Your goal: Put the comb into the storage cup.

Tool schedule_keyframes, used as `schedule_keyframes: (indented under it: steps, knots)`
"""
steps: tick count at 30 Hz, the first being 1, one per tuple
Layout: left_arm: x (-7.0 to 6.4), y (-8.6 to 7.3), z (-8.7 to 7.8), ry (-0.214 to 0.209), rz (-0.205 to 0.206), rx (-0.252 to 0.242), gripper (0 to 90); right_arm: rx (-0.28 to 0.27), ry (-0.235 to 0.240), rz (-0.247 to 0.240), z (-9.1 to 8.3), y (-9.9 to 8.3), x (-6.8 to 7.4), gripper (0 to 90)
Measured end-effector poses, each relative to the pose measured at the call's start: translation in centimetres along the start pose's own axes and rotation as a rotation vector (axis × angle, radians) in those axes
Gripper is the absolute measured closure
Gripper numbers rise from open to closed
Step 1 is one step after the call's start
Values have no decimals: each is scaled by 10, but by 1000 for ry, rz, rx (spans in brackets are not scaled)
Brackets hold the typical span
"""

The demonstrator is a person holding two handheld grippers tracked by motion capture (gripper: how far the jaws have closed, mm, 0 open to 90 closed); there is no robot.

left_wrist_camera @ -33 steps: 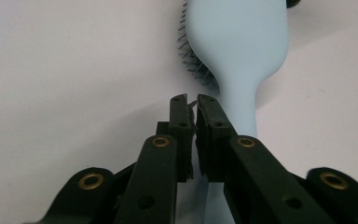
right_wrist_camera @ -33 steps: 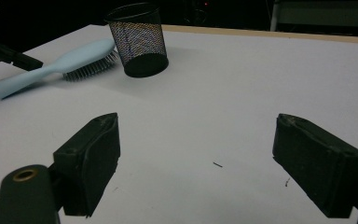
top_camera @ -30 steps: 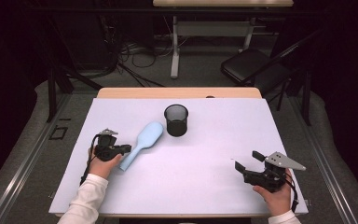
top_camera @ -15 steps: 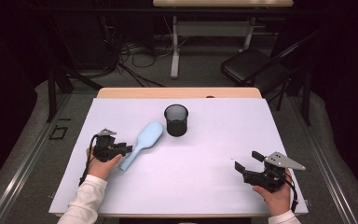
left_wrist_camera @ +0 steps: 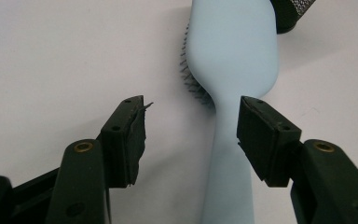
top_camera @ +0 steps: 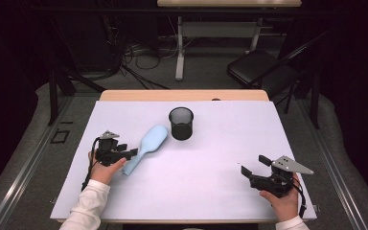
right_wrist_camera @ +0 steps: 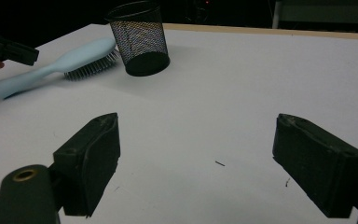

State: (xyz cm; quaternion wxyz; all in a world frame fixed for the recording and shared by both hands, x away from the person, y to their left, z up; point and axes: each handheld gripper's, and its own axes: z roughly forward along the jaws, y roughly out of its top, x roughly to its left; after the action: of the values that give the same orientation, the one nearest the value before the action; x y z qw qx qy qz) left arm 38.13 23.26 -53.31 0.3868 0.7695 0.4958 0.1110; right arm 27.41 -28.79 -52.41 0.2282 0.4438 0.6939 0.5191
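A light blue hairbrush [top_camera: 146, 146] lies bristles down on the white table, its handle pointing toward the near left. My left gripper [top_camera: 133, 153] is open and straddles that handle. In the left gripper view the brush [left_wrist_camera: 233, 46] has its handle between the jaws, close to the right-hand one and apart from the other; the gripper [left_wrist_camera: 191, 126] is not closed on it. A black mesh cup [top_camera: 180, 123] stands upright just beyond the brush head. My right gripper [top_camera: 254, 164] is open at the near right, and in its own view this gripper [right_wrist_camera: 196, 149] holds nothing.
The right gripper view shows the cup [right_wrist_camera: 140, 37], the brush [right_wrist_camera: 70, 58] and the other gripper [right_wrist_camera: 14, 51] far to the left. The white table sheet [top_camera: 220, 143] is bare between the two grippers. A dark chair [top_camera: 258, 67] and cables lie on the floor beyond the table.
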Motion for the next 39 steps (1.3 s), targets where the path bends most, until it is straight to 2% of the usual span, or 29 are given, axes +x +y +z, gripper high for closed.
schedule_keyframes:
  steps: [10, 12, 16, 19, 30, 32, 36, 39]
  knots:
    - [-5, 3, -3, -1, 29, -20, 407, 1, 2, 0, 1, 0, 0, 146]
    - [-7, 3, -3, 16, 41, -35, 398, 1, 3, -1, 1, 0, 0, 147]
    - [-7, 3, -2, -1, 42, -46, 352, 2, 3, -3, 1, 0, 0, 146]
    - [-5, 4, 2, -60, 41, -32, 266, 5, 4, -5, 1, 0, 0, 147]
    - [-13, 6, 5, -20, 56, -31, 155, 6, 6, -10, 1, 0, 1, 147]
    - [-15, 7, 6, -24, 50, -33, 150, 6, 6, -10, 1, 0, 1, 146]
    - [-18, 9, 9, -15, 52, -20, 58, 4, 4, -14, 0, 0, 1, 147]
    - [-21, 13, 11, -19, 58, -11, 43, 5, 3, -9, 0, 0, 1, 147]
